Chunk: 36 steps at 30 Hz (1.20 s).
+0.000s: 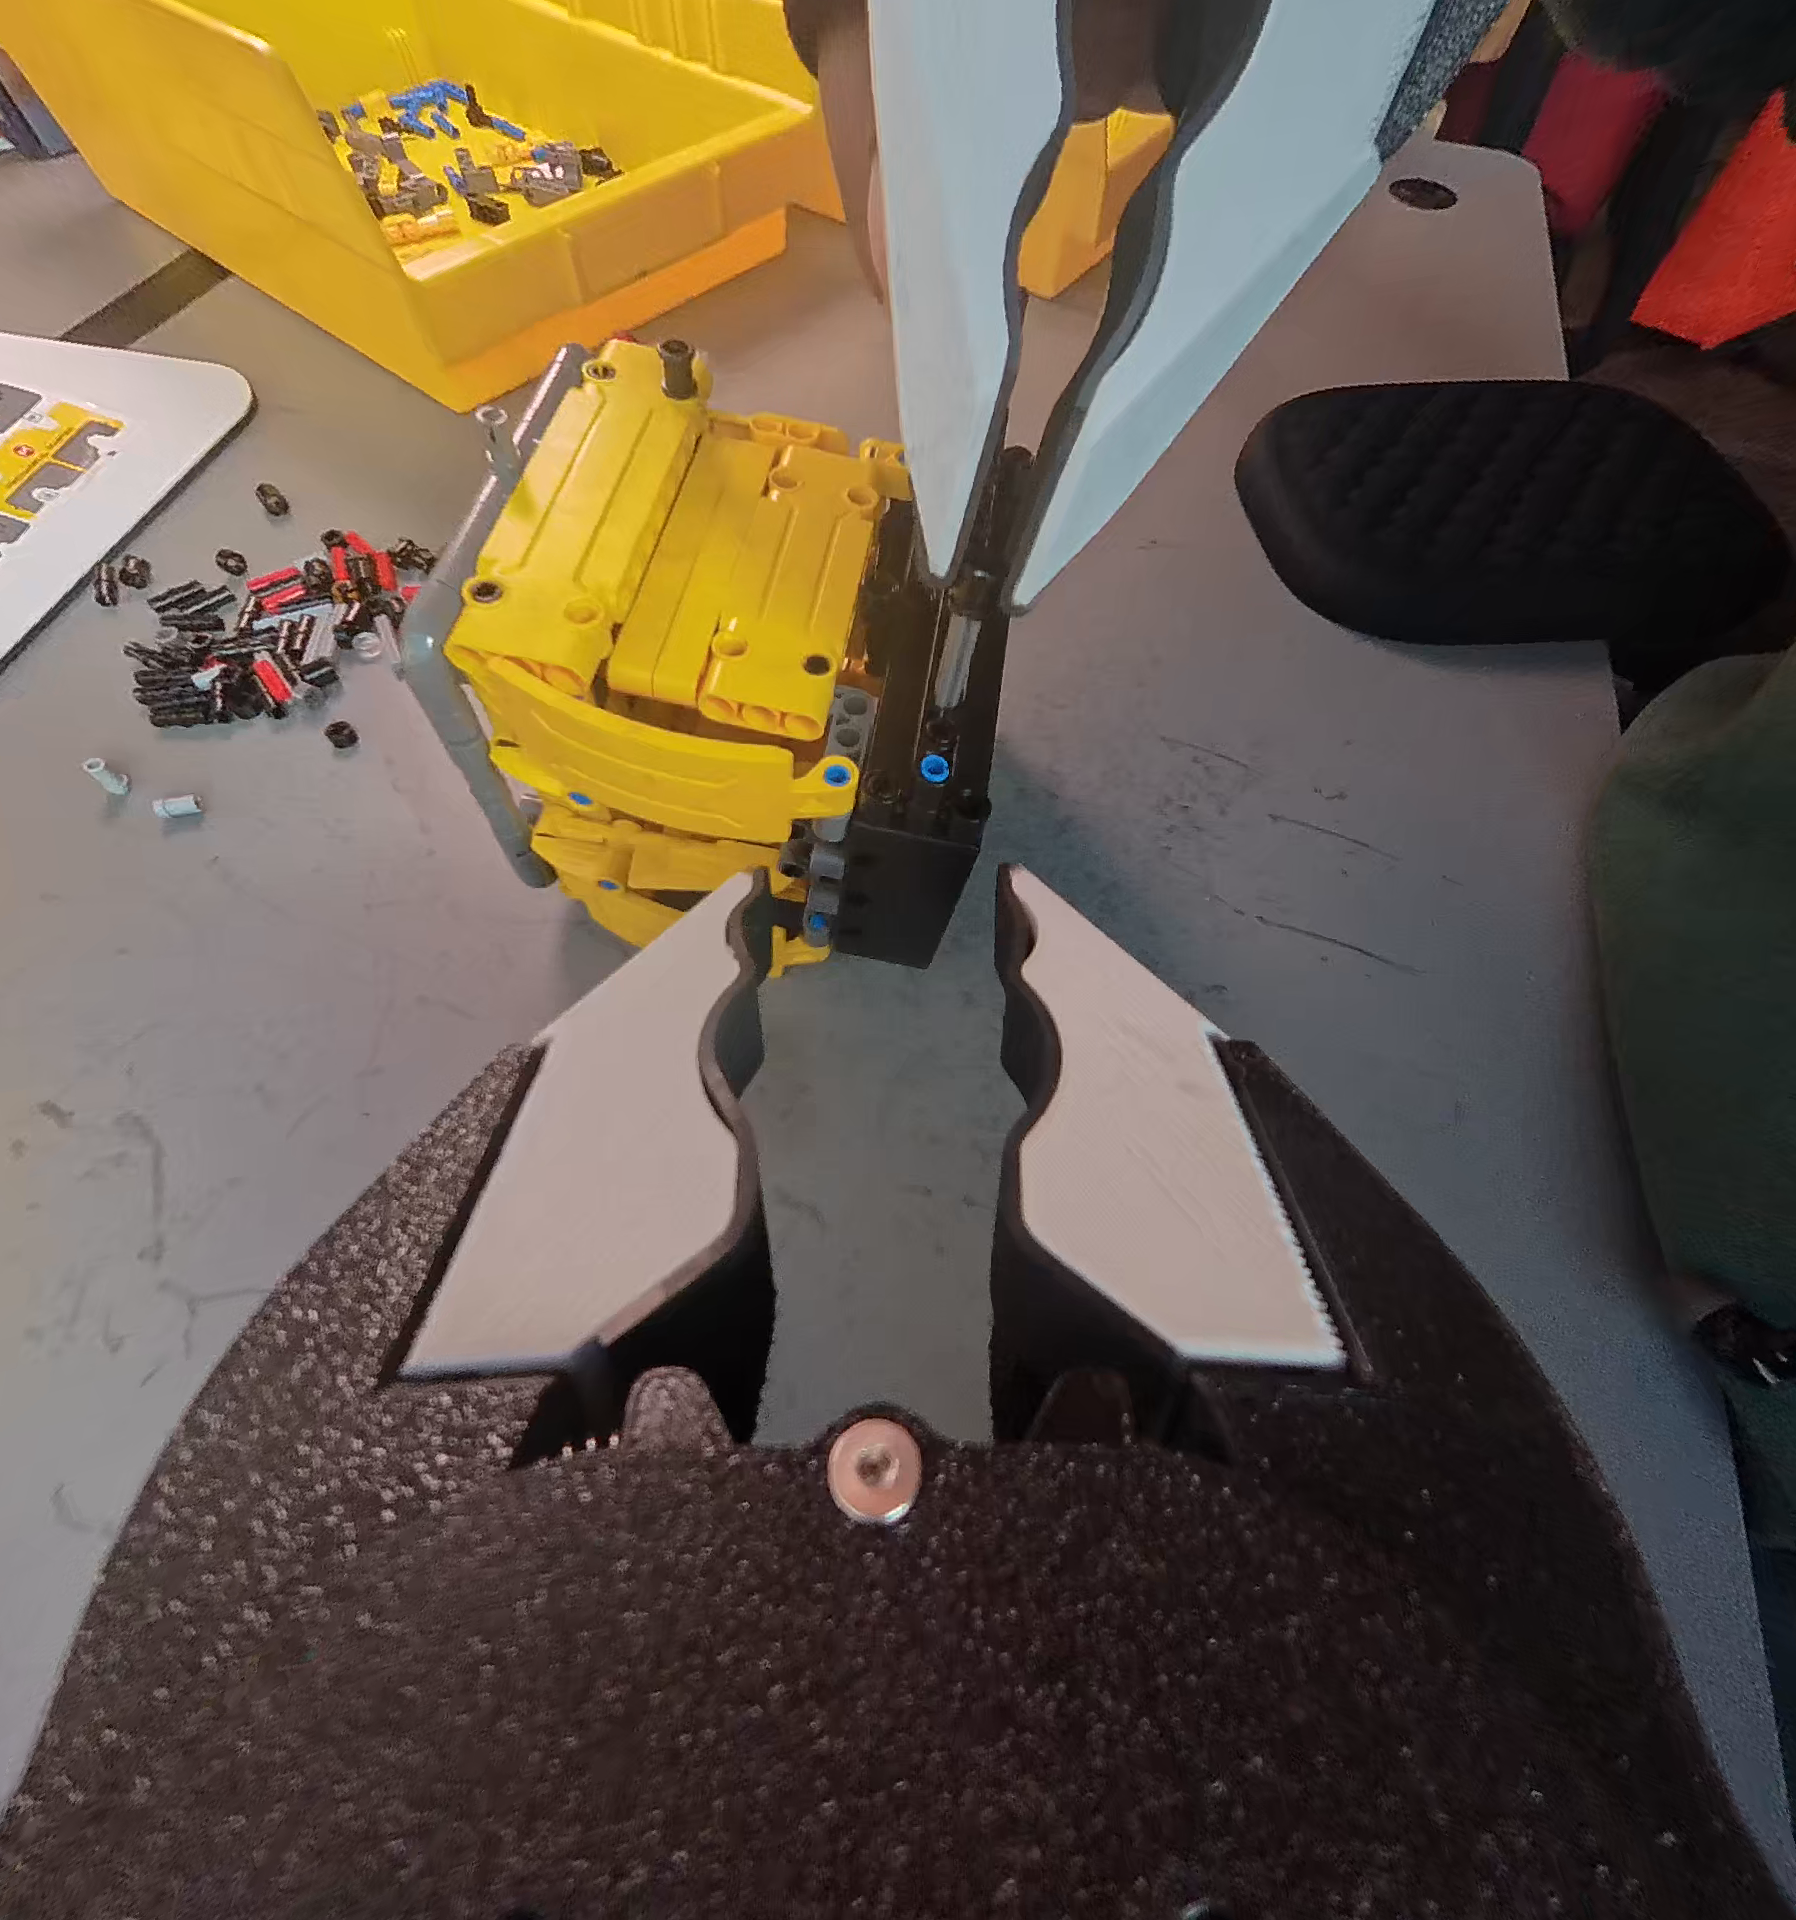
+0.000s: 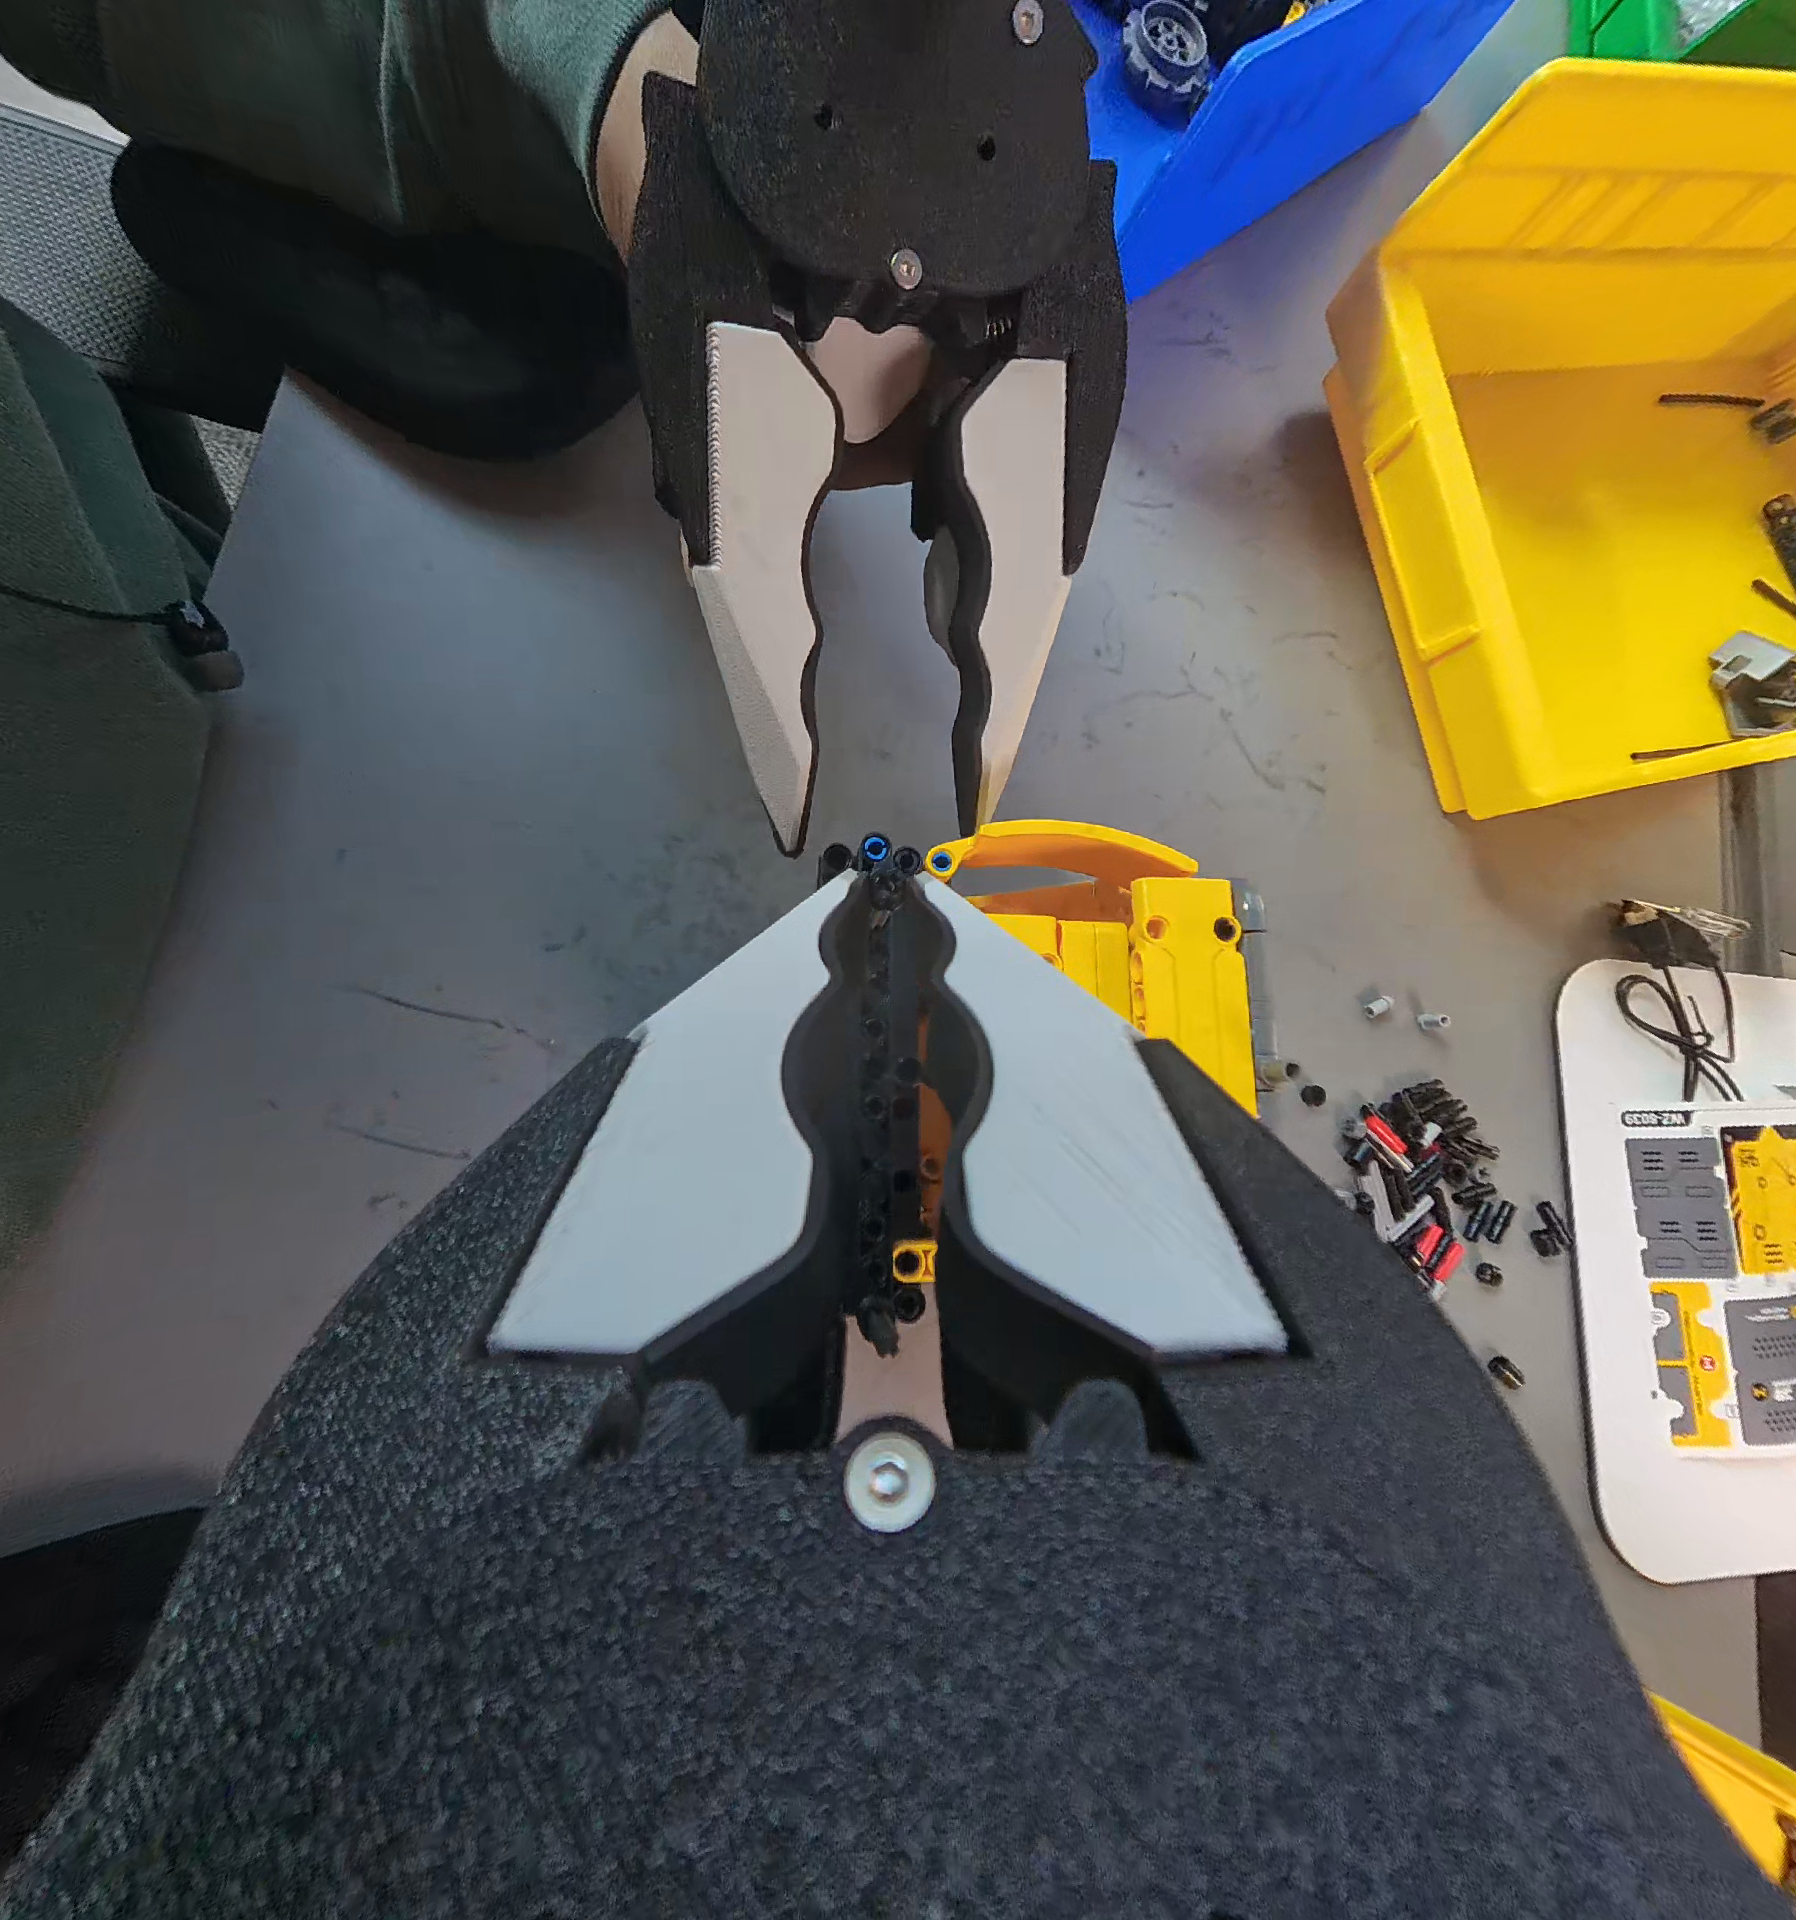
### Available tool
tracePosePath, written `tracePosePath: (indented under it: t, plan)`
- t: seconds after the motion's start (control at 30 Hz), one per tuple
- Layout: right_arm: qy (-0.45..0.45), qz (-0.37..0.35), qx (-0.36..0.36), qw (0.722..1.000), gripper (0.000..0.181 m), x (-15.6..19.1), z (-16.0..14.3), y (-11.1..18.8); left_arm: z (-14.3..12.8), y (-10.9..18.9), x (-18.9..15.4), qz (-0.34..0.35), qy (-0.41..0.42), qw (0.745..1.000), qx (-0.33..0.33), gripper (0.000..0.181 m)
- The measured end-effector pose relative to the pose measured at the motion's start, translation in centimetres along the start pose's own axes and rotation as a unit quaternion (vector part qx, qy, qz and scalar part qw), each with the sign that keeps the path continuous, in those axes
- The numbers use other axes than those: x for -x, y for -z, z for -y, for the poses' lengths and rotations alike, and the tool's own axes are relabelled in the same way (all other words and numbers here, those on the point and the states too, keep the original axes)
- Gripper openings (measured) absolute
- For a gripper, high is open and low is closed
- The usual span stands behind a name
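Note:
A yellow and black brick-built model [image 1: 686, 644] stands on the grey table [image 1: 1237, 831]. My right gripper [image 1: 977, 594] comes down from above and is shut on a small black pin [image 1: 977, 582] at the top of the model's black frame [image 1: 915, 862]. In the right wrist view the right gripper [image 2: 883, 885] pinches the pin [image 2: 881, 891] over the black frame [image 2: 878, 1091]. My left gripper [image 1: 883, 883] is open. Its left fingertip [image 1: 738, 904] touches the model's lower yellow corner. It also shows in the right wrist view [image 2: 886, 831], just beyond the model.
A pile of small black and red pins [image 1: 250, 623] lies left of the model, beside a white board with sticker sheets [image 1: 32, 488]. Yellow bins [image 1: 437, 166] stand behind. A black armrest [image 1: 1496, 509] and a person's green sleeve [image 1: 1725, 935] are at the right. A blue bin [image 2: 1247, 135] shows too. My hands' fingertips stand some 5 cm from each other. Left tips and right tips are each some 30 cm from the black armrest [image 1: 1496, 509].

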State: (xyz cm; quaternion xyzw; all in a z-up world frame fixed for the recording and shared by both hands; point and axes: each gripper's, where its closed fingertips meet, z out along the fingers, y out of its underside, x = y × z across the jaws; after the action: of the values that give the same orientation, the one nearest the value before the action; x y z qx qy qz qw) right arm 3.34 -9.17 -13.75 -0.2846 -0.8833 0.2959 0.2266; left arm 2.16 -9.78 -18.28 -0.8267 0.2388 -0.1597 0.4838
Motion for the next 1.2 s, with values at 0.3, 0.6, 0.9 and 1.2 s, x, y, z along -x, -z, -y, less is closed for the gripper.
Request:
tracePosePath:
  t: [0.3, 0.6, 0.9, 1.2]
  plan:
    - [0.008, 0.02, 0.019, 1.0, 0.006, 0.1, -0.1, 0.0, -0.6, -1.7, -0.2, 0.001, 0.011, 1.0, 0.003, 0.04]
    - [0.035, 0.048, 0.038, 0.997, 0.005, 0.2, 0.0, -0.3, -0.9, -2.5, -0.1, 0.012, 0.005, 1.0, 0.003, 0.035]
    - [-0.004, 0.079, 0.021, 0.997, 0.005, 0.3, -0.5, -0.7, -1.0, -2.5, -0.1, 0.013, 0.014, 1.0, 0.007, 0.034]
    - [0.033, 0.077, 0.055, 0.995, 0.005, 0.6, -1.5, -1.6, -1.0, -2.6, -0.1, 0.011, 0.02, 1.0, 0.008, 0.035]
